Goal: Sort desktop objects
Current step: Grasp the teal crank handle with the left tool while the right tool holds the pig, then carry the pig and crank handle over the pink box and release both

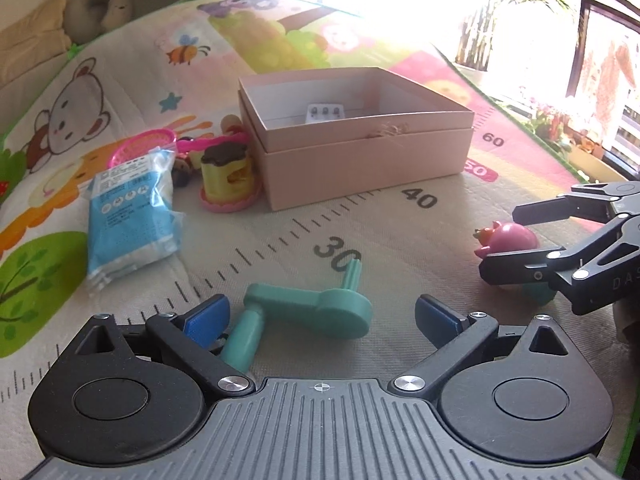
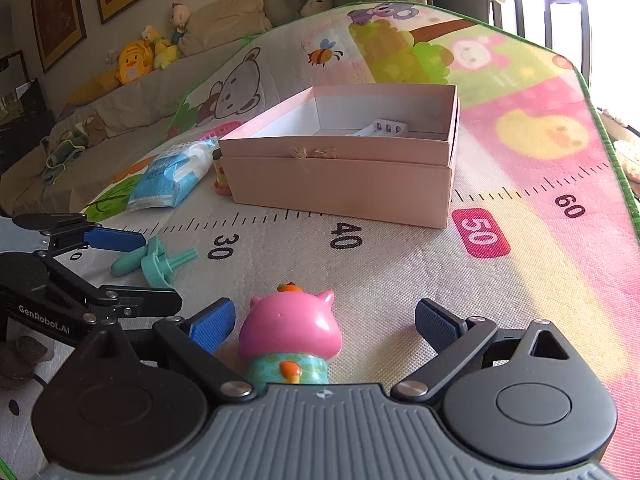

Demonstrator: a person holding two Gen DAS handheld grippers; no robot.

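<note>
Left wrist: my left gripper (image 1: pixel 322 320) is spread wide, holding nothing. The teal crank toy (image 1: pixel 308 310) lies on the play mat (image 1: pixel 400 240) between the pads, touching neither that I can see. Pink box (image 1: pixel 352 148) sits beyond, open; blue packet (image 1: pixel 132 216) and yellow toy cake (image 1: pixel 228 178) are to its left.

Right wrist: my right gripper (image 2: pixel 324 324) is also wide open and empty. The pink pig figure (image 2: pixel 290 334) stands upright between the fingers, untouched. The box (image 2: pixel 340 184) is further back.
</note>
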